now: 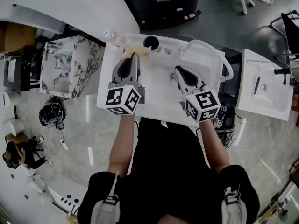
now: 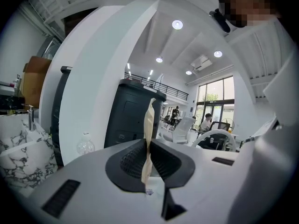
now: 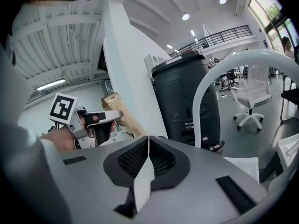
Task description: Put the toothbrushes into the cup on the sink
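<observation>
My left gripper [image 1: 134, 56] is shut on a beige toothbrush [image 1: 143, 53] and holds it over the back left of the white sink [image 1: 154, 94], just left of the black cup [image 1: 150, 42]. In the left gripper view the toothbrush [image 2: 149, 125] stands upright between the closed jaws of the left gripper [image 2: 148, 146]. The right gripper [image 1: 176, 71] hovers over the basin's right half, shut with nothing in it. The right gripper view shows the right gripper [image 3: 148, 143] with its jaws together and the left gripper [image 3: 88, 121] off to the left.
A white arched faucet [image 1: 211, 47] curves over the sink's back right corner. Small items [image 1: 163, 50] lie on the back rim, and a clear bottle [image 1: 110, 35] stands at the left corner. A marble basin [image 1: 70, 69] sits left, another white basin [image 1: 264, 85] right, a dark bin [image 1: 159, 3] behind.
</observation>
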